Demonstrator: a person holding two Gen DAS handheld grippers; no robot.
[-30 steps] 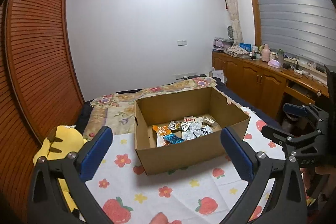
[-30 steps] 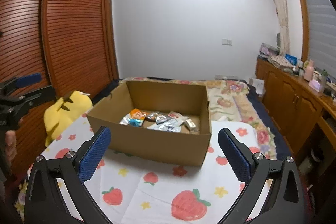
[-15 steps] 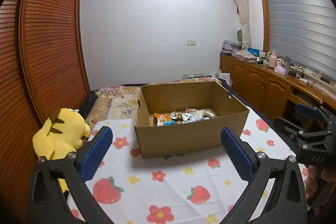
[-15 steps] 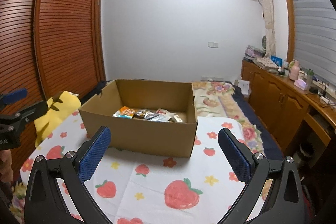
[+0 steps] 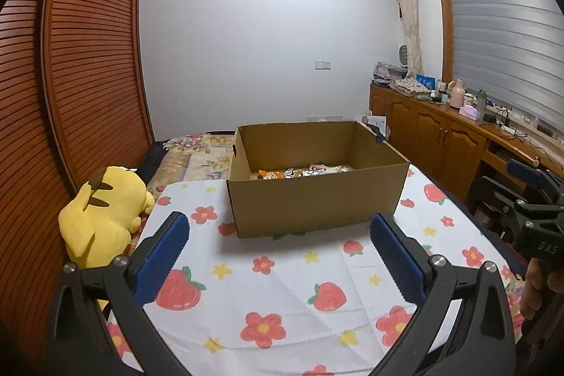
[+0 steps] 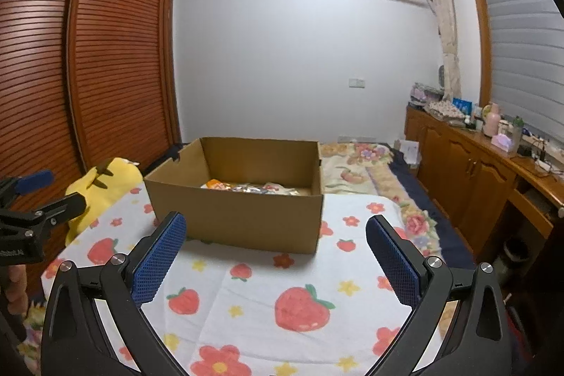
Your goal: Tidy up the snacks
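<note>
A brown cardboard box (image 5: 317, 199) (image 6: 246, 217) stands open on a white cloth with strawberries and flowers (image 5: 282, 288) (image 6: 264, 298). Several snack packets (image 5: 299, 172) (image 6: 246, 187) lie on its bottom, mostly hidden by the near wall. My left gripper (image 5: 278, 256) is open and empty, held back from the box over the cloth. My right gripper (image 6: 273, 256) is also open and empty, a short way in front of the box. Each view shows the other gripper at its edge: the right gripper (image 5: 528, 217), the left gripper (image 6: 31, 210).
A yellow plush toy (image 5: 102, 214) (image 6: 102, 185) lies left of the box by the slatted wooden wardrobe (image 5: 70, 94). A flowered quilt (image 6: 366, 164) lies behind the box. A wooden cabinet (image 5: 440, 136) with bottles and cables runs along the right wall.
Both grippers have drawn back and lower from the box, so less of its inside shows. Both stay open and empty.
</note>
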